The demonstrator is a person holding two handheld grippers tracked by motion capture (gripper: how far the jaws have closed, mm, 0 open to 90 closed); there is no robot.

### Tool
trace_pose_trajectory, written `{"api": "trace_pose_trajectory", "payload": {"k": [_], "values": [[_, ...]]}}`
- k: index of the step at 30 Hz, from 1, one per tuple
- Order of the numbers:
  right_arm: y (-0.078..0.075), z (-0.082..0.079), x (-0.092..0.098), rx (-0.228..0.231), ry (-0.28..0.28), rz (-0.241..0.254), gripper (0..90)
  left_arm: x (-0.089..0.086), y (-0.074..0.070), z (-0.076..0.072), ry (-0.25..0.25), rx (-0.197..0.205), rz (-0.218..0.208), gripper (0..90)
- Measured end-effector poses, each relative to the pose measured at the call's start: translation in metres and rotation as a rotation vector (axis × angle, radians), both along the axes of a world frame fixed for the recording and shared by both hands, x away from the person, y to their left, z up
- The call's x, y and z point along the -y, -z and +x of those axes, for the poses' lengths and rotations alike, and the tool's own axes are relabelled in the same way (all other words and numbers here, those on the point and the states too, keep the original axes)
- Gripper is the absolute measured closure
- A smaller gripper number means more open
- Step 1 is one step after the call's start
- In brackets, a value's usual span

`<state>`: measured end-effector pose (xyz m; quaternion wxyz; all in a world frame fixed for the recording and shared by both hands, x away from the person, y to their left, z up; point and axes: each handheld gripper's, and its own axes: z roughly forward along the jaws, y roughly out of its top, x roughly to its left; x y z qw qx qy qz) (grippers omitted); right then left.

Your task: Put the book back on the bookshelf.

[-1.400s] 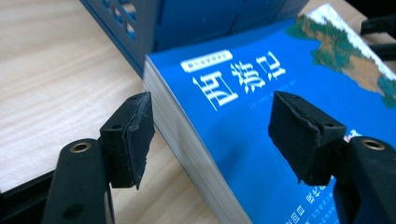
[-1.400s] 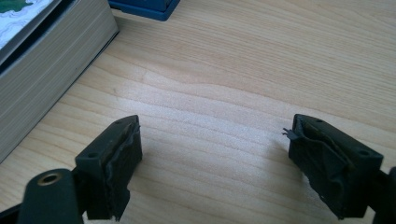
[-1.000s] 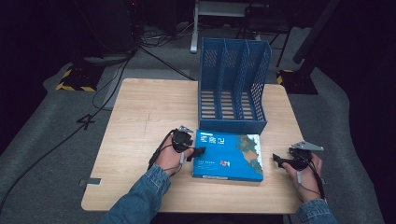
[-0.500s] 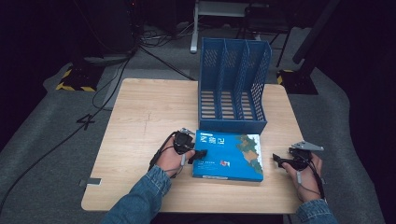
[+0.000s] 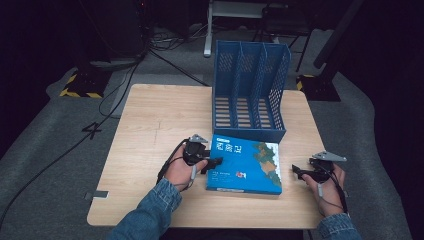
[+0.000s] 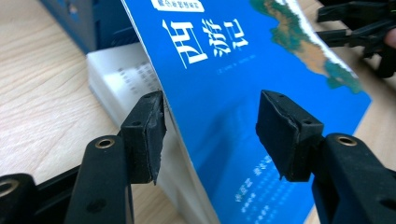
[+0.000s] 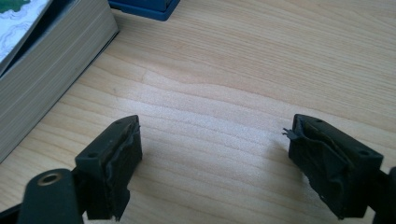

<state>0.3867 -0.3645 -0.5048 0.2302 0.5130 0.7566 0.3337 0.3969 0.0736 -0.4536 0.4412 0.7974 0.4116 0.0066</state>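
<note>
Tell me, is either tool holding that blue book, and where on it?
The left tool has been closing around the blue book's lifted front cover, pads not yet pressing. The right tool is open, holding nothing.

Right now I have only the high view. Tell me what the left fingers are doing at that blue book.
Observer: The left gripper view shows the book with its cover edge between the fingers of the left gripper, which have just been closing; they do not clamp it yet.
Operator: Say whether the cover is up.
Observer: Yes, it tilts up off a white first page.
Operator: Report the right gripper.
Observer: The right gripper stands open over bare table, nothing between its fingers, the book's page block apart at one side.
</note>
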Motion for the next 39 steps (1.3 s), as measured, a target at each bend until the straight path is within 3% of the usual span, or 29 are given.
{"api": "trace_pose_trajectory", "payload": {"k": [4, 8, 12, 15, 16, 21, 24, 27, 29, 32, 34, 36, 39], "values": [[0.0, 0.0, 0.0, 0.0, 0.0, 0.0, 17.8, 0.001, -0.004, -0.005, 0.032, 0.029, -0.023, 42.9], [0.0, 0.0, 0.0, 0.0, 0.0, 0.0, 17.8, 0.0, -0.005, -0.008, 0.068, 0.013, -0.031, 46.3], [0.0, 0.0, 0.0, 0.0, 0.0, 0.0, 17.8, 0.0, 0.002, -0.007, 0.097, -0.021, 0.014, 46.3], [0.0, 0.0, 0.0, 0.0, 0.0, 0.0, 17.8, 0.003, 0.015, -0.003, 0.092, -0.022, 0.107, 48.4], [0.0, 0.0, 0.0, 0.0, 0.0, 0.0, 17.8, 0.004, 0.017, -0.003, 0.094, -0.02, 0.115, 48.5], [0.0, 0.0, -0.001, 0.003, 0.003, -0.002, 18.4, 0.006, 0.02, -0.006, 0.12, 0.017, 0.121, 44.3], [0.0, -0.001, -0.002, 0.011, -0.006, -0.009, 20.5, 0.004, 0.025, -0.011, 0.156, 0.093, 0.131, 43.4], [-0.001, -0.005, -0.008, 0.064, -0.039, -0.08, 24.9, 0.003, 0.028, -0.012, 0.163, 0.127, 0.118, 43.1], [-0.006, -0.007, -0.013, 0.061, -0.078, -0.126, 30.9, 0.002, 0.028, -0.013, 0.167, 0.127, 0.116, 43.3], [-0.014, -0.011, -0.02, 0.091, -0.094, -0.124, 28.7, 0.003, 0.028, -0.013, 0.147, 0.102, 0.096, 50.6], [-0.026, -0.017, -0.029, 0.119, -0.108, -0.101, 29.0, 0.002, 0.028, -0.013, 0.133, 0.069, 0.068, 53.7], [-0.03, -0.019, -0.032, 0.128, -0.113, -0.092, 29.1, 0.002, 0.028, -0.013, 0.129, 0.062, 0.064, 57.1], [-0.042, -0.026, -0.042, 0.202, -0.123, -0.029, 26.9, 0.002, 0.026, -0.012, 0.125, 0.02, 0.041, 61.8]]}}
